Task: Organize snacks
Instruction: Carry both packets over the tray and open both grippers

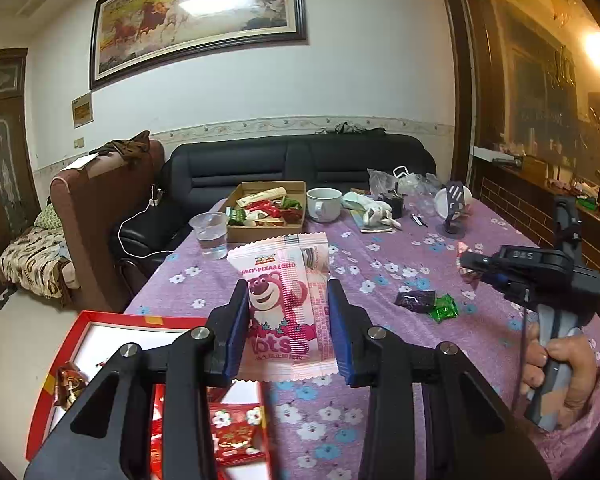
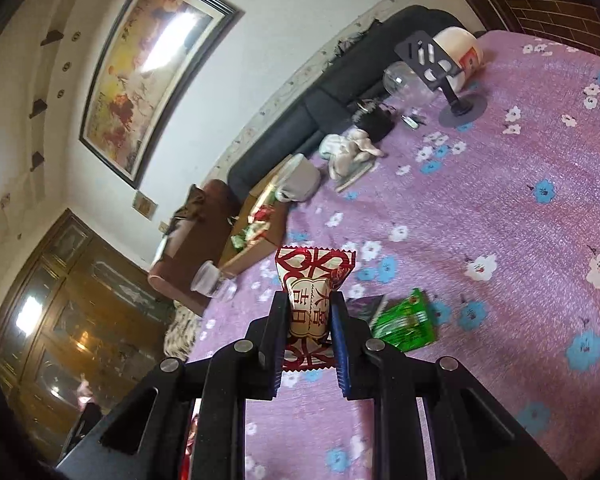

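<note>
My left gripper (image 1: 287, 292) is shut on a pink bear-print snack packet (image 1: 286, 300), held upright above the purple flowered tablecloth. Below it at the lower left is a red-rimmed box (image 1: 56, 364) with red snack packs inside. My right gripper (image 2: 309, 300) is shut on a red-and-cream candy packet (image 2: 312, 300); it also shows at the right of the left wrist view (image 1: 470, 266). A green candy (image 1: 444, 308) and a dark wrapper (image 1: 414, 300) lie on the cloth. The green candy (image 2: 406, 326) lies just right of the right gripper.
A cardboard box of mixed snacks (image 1: 266, 210) stands at the far side, with a plastic cup of water (image 1: 210, 234), a white mug (image 1: 323, 204), a plush toy (image 1: 376, 214) and a black phone stand (image 1: 454, 208). A dark sofa is behind the table.
</note>
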A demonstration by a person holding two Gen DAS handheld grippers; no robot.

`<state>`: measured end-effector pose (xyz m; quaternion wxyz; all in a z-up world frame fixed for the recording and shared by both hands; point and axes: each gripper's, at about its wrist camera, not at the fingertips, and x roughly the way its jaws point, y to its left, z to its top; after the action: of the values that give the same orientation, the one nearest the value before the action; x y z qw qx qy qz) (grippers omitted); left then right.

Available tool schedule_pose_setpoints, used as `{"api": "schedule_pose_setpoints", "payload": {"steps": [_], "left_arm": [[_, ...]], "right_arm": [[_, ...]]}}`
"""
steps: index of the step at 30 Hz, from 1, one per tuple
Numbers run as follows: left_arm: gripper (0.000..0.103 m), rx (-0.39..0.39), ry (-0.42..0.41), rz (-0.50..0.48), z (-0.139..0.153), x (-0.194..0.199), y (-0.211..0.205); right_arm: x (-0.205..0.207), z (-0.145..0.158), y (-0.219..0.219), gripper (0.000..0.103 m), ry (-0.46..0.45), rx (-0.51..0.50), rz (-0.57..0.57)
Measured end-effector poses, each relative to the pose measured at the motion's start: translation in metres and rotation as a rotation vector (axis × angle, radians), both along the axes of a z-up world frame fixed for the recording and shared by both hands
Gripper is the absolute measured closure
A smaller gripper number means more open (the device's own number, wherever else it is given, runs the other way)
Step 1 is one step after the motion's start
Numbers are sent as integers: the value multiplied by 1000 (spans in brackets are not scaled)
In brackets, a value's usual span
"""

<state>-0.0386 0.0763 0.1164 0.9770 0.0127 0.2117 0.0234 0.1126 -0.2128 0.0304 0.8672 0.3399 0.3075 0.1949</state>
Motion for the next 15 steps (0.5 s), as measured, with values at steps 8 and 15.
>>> {"api": "schedule_pose_setpoints", "payload": {"steps": [8, 15], "left_arm": [[68, -39, -9, 21, 1, -14, 31], [68, -55, -29, 48, 5, -31, 54]], "right_arm": [[-42, 22, 46, 83, -68, 32, 73], [-64, 34, 104, 83, -94, 24, 179]]}}
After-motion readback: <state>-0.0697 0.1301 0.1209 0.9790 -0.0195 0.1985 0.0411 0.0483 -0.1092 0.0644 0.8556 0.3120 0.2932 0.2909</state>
